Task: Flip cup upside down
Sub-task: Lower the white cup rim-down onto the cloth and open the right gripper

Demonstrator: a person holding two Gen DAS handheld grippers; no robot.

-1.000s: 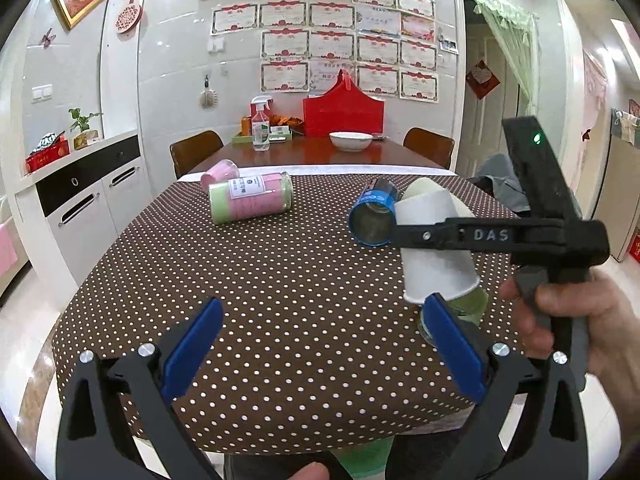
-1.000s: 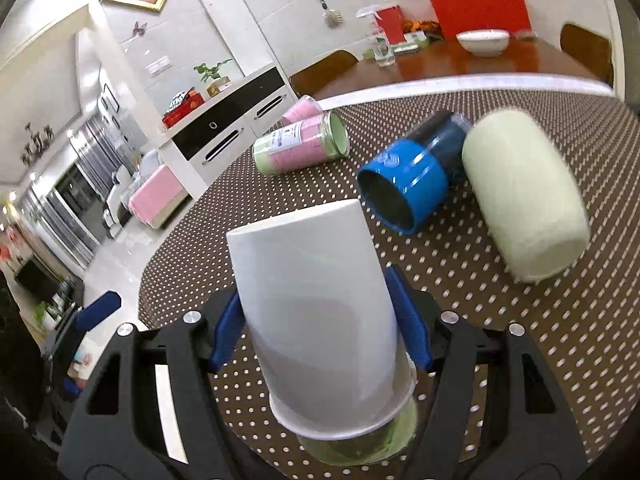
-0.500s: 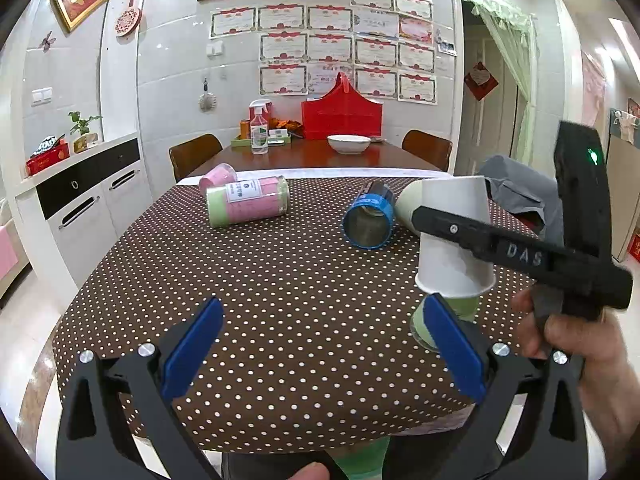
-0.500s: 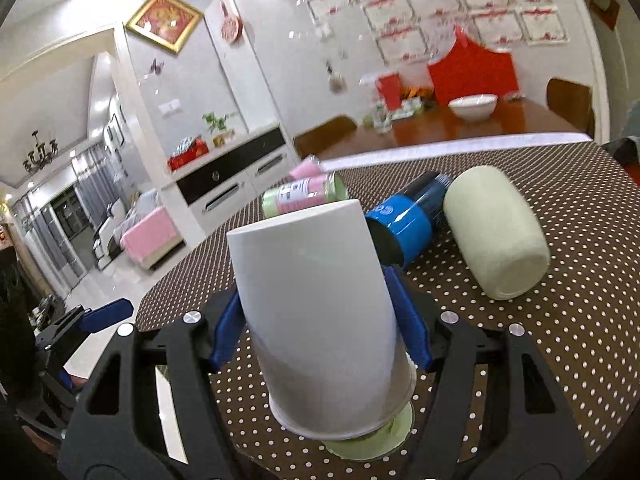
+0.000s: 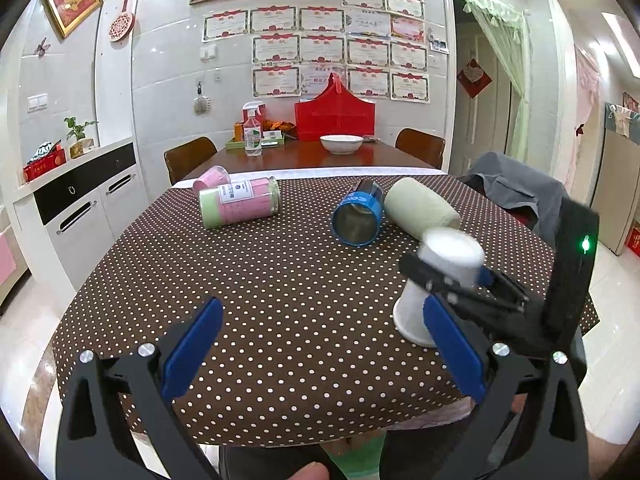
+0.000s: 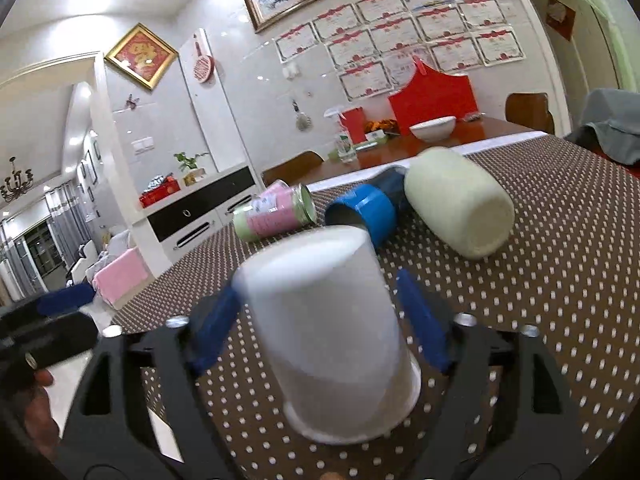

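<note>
A white paper cup [image 6: 328,328] stands upside down, rim on the brown polka-dot tablecloth [image 6: 560,280], near the table's front right edge; it also shows in the left wrist view [image 5: 436,280]. My right gripper [image 6: 320,320] straddles the cup with its blue pads [image 6: 420,320] spread and gaps at both sides, so it is open. The image is motion-blurred. My left gripper [image 5: 316,356] is open and empty above the table's front edge, left of the cup.
A blue can [image 5: 356,220], a pale green cylinder [image 5: 420,208] and a pink-and-green jar [image 5: 240,204] lie on their sides further back. A pink cup [image 5: 210,178] lies behind the jar. A grey-draped chair [image 5: 516,196] stands at the right.
The right gripper lowered the cup onto the tablecloth and opened its jaws, letting go of it. The green lid seen under the cup earlier is out of sight. The left gripper barely moved.
</note>
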